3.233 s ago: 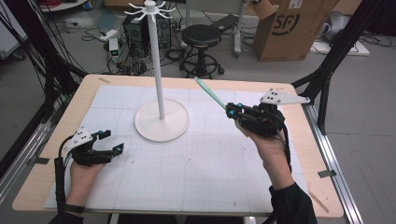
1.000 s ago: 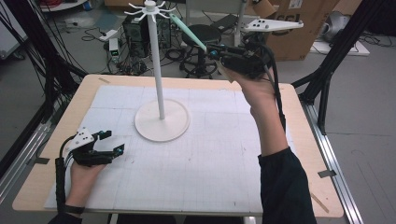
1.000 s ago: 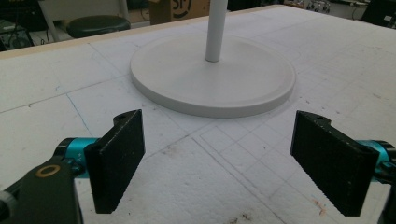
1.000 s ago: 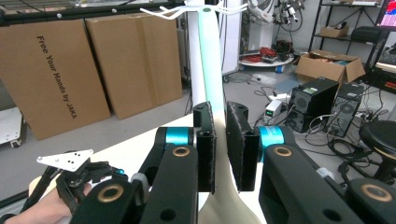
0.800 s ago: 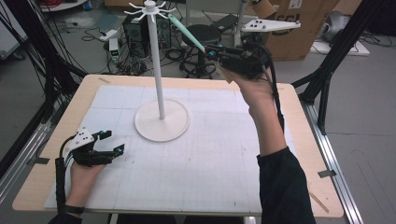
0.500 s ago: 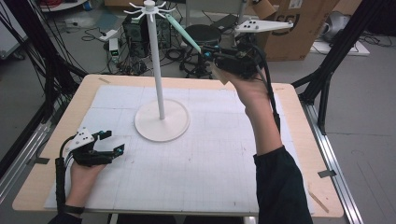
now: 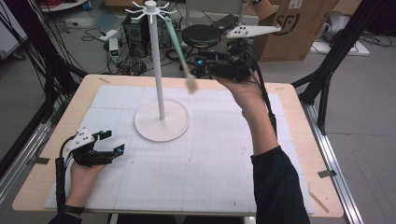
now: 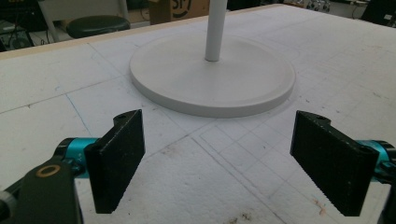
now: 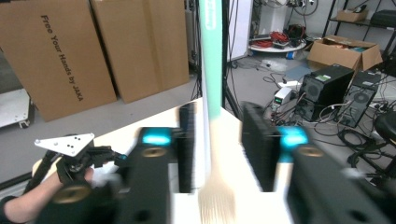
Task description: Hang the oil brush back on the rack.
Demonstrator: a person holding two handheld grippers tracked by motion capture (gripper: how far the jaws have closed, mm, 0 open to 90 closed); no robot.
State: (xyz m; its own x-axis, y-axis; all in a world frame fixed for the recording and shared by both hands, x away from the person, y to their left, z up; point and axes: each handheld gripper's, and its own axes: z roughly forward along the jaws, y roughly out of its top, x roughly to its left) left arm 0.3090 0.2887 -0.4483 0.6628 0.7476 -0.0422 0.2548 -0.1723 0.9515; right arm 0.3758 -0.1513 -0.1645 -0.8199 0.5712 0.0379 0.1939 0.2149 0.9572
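Brush [image 7: 180, 51] with the mint-green handle hangs from one of the little arms at the top of the white stand [image 7: 157, 65], its pale bristle end swinging low, above the far edge of the table [image 7: 299, 140]. In my right gripper view the brush [image 9: 212, 93] drops straight down between my two black jaws, and the jaws have just been opening — there's a clear gap on either side of the handle, so the pads aren't pressing on it. The picture is smeared there, so I'd only say it looks free of both pads. My right gripper [image 7: 198, 67] is held up in the air over the far edge of the table, to the right of the stand's pole, just beside the brush's lower end.

My left gripper [image 7: 109, 142] rests low near the table's near-left corner, jaws spread wide with nothing between them. Through the left gripper view I see the stand's round base [image 8: 212, 74] sitting ahead of those jaws on the white gridded mat [image 8: 289, 154], well apart from them.
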